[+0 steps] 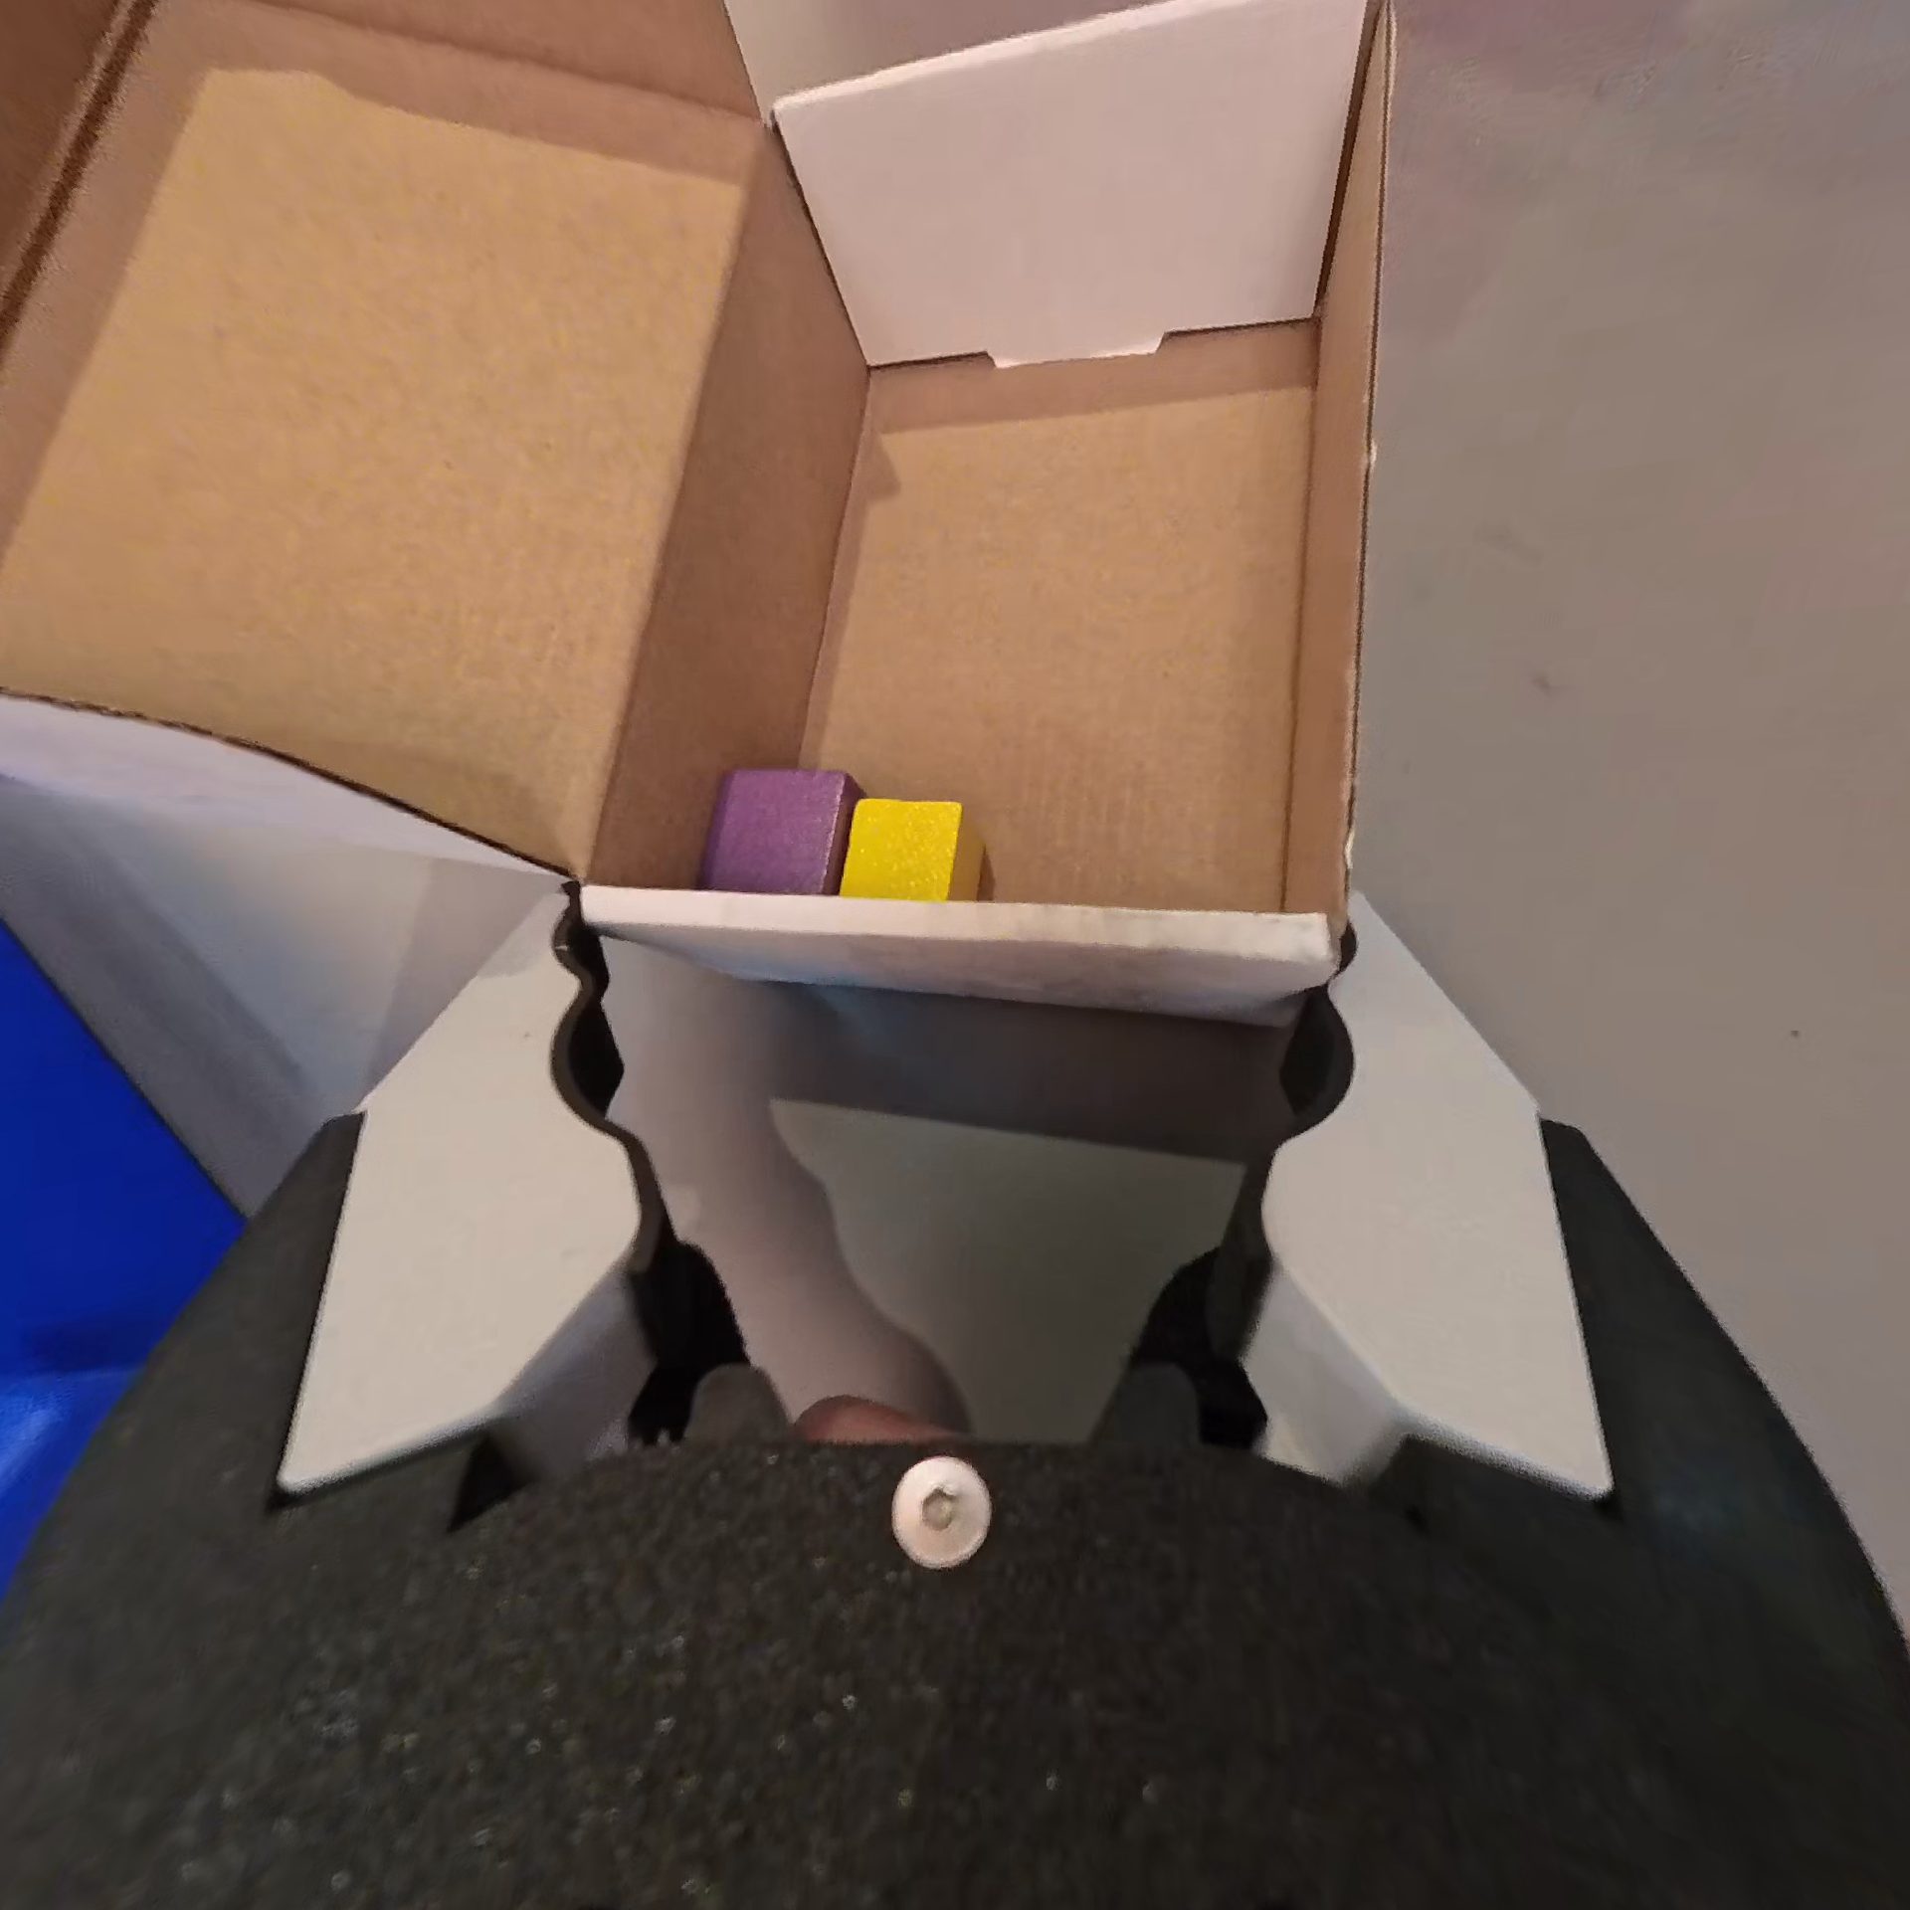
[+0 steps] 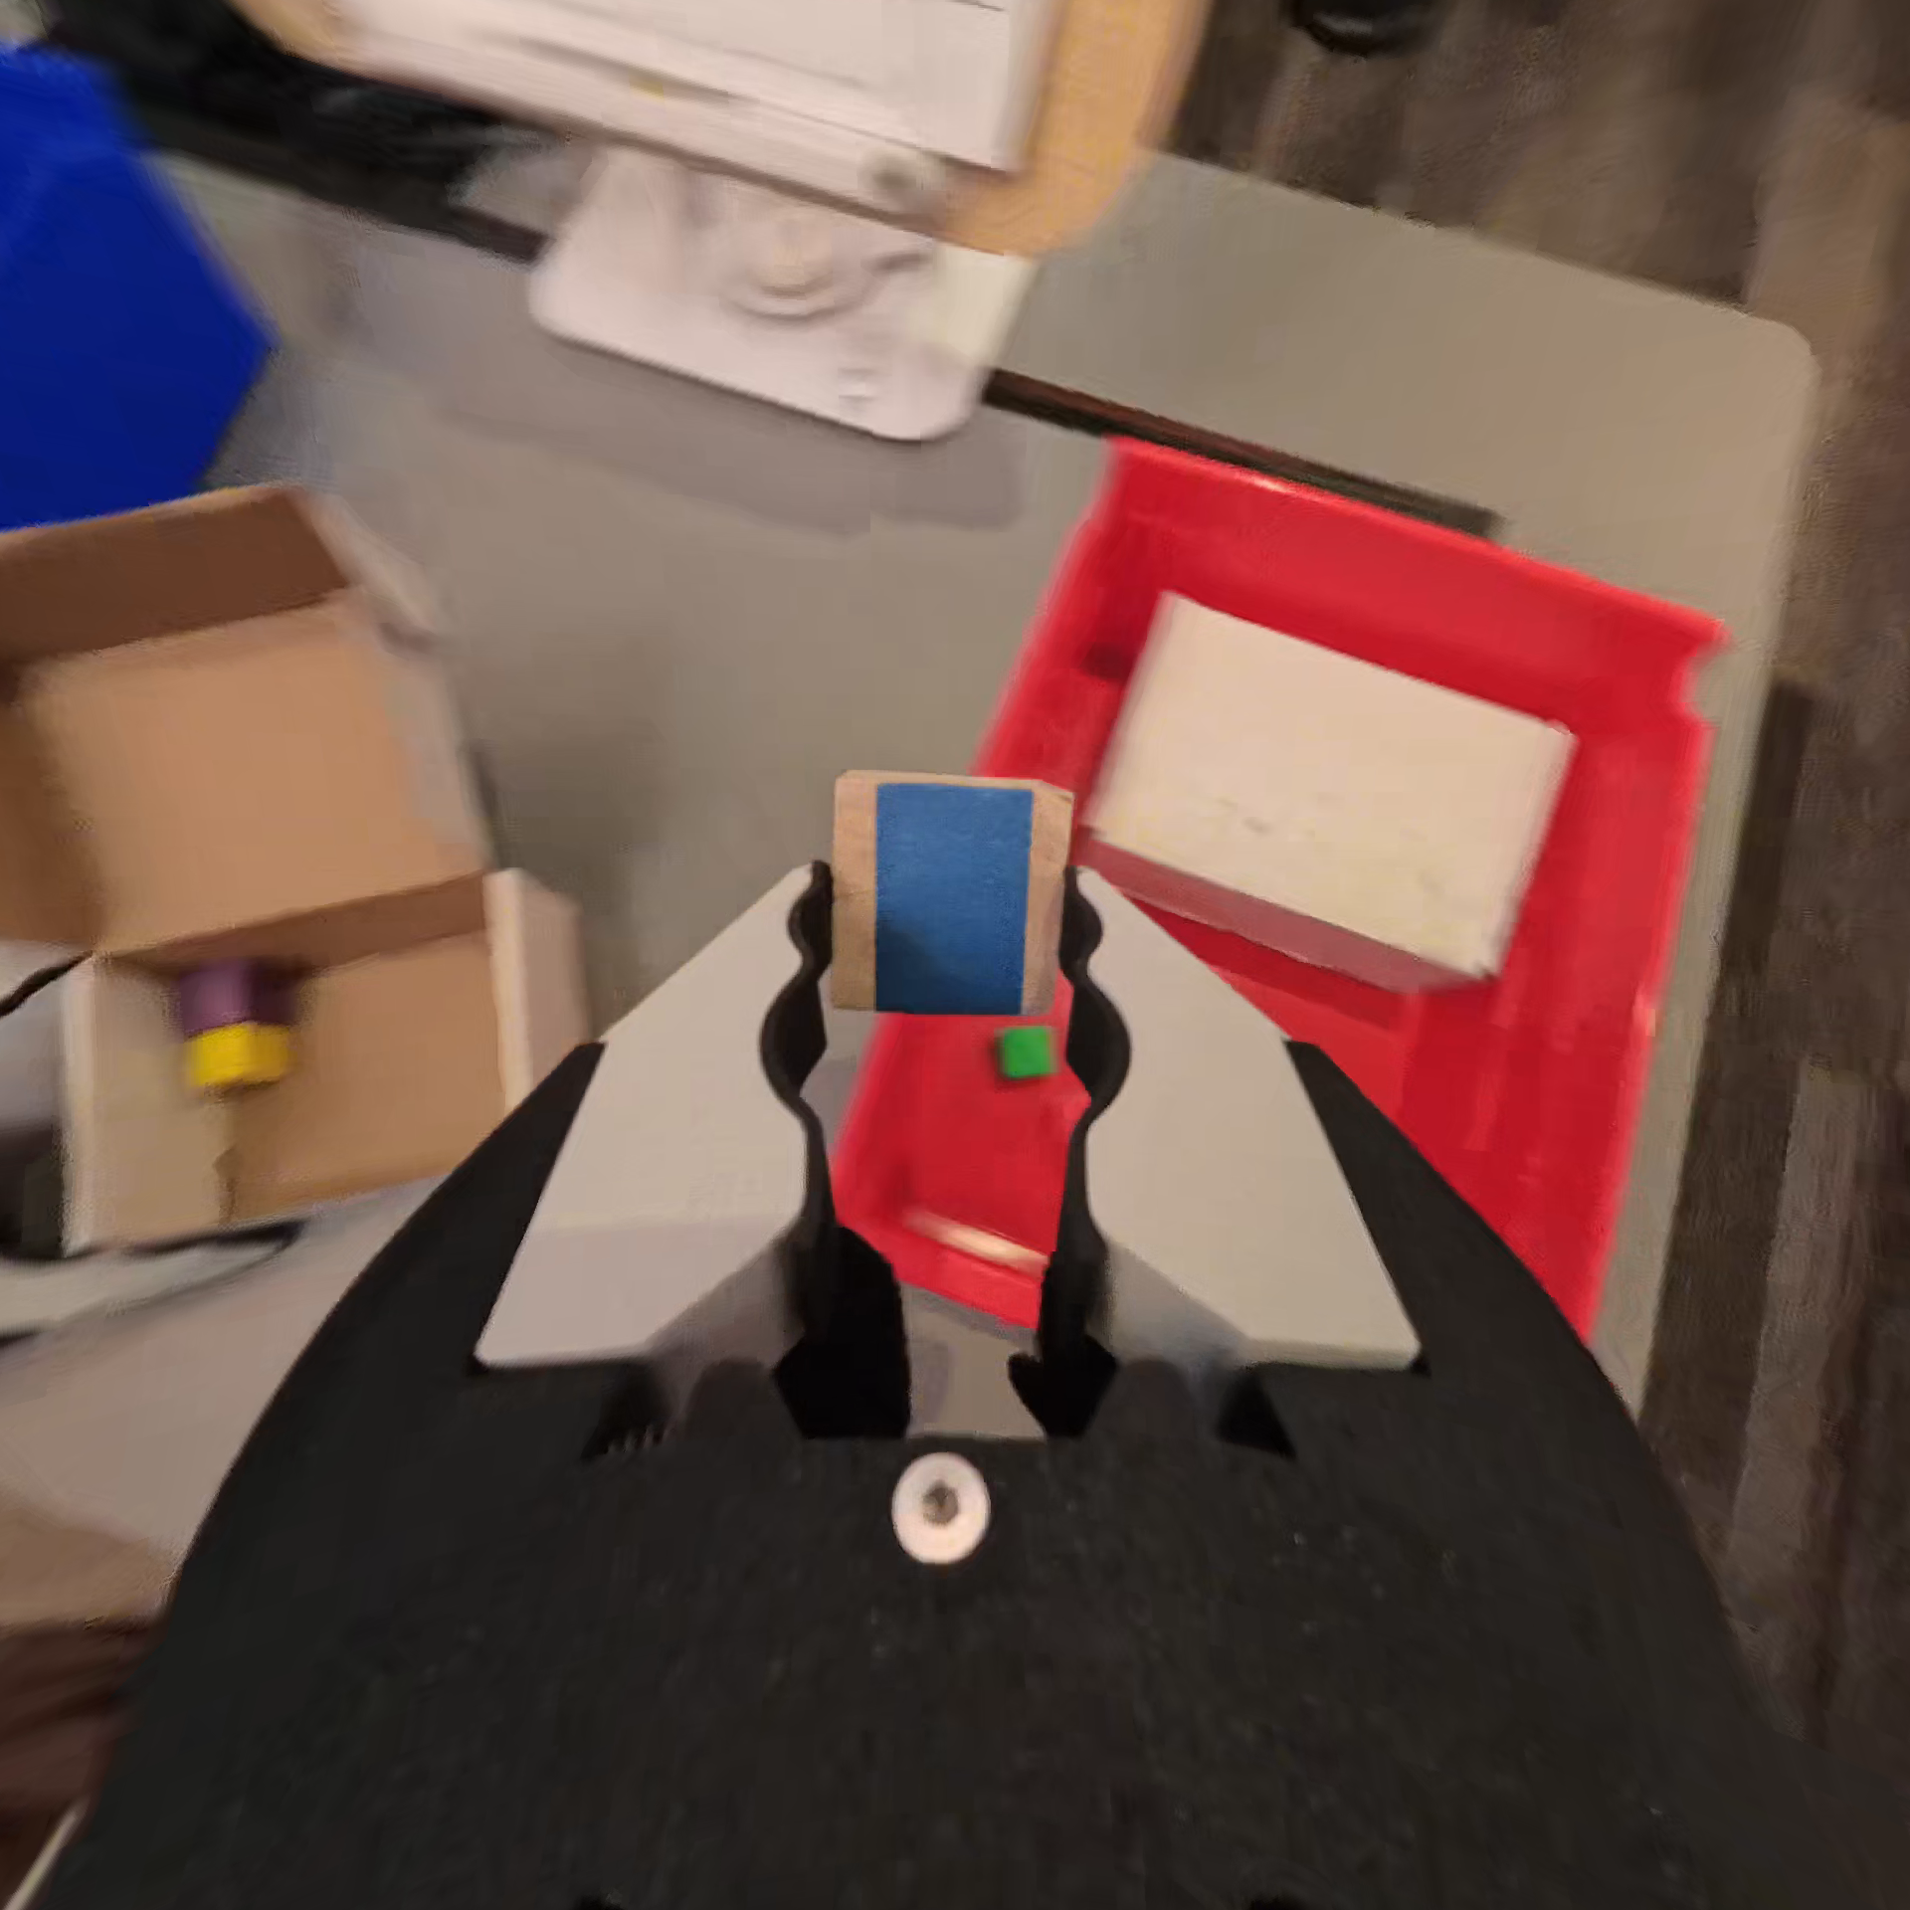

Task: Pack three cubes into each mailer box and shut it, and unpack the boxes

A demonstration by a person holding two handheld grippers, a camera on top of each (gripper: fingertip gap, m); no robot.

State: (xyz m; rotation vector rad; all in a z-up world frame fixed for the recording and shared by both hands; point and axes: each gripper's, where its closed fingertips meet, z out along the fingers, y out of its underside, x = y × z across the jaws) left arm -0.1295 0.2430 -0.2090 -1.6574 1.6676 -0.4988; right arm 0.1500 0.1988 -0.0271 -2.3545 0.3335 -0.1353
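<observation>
An open mailer box (image 1: 1328, 620), brown inside and white outside, lies below my left gripper (image 1: 956, 920). A purple cube (image 1: 780, 832) and a yellow cube (image 1: 904, 850) sit side by side in its near left corner. The left gripper is open wide and empty, its fingertips at the two ends of the box's near wall. The lid (image 1: 362, 413) lies open to the left. My right gripper (image 2: 946, 899) is shut on a wooden cube with a blue face (image 2: 951, 899), held in the air. The right wrist view shows the open box (image 2: 362, 1085) at left, blurred.
A red bin (image 2: 1550, 1034) on the grey table holds a closed white mailer box (image 2: 1313, 806) and a small green cube (image 2: 1023, 1054). A blue bin (image 2: 93, 310) stands at the far left and shows in the left wrist view (image 1: 83, 1189). A white device (image 2: 765, 300) lies at the back. The grippers' ends are close to 35 cm from one another.
</observation>
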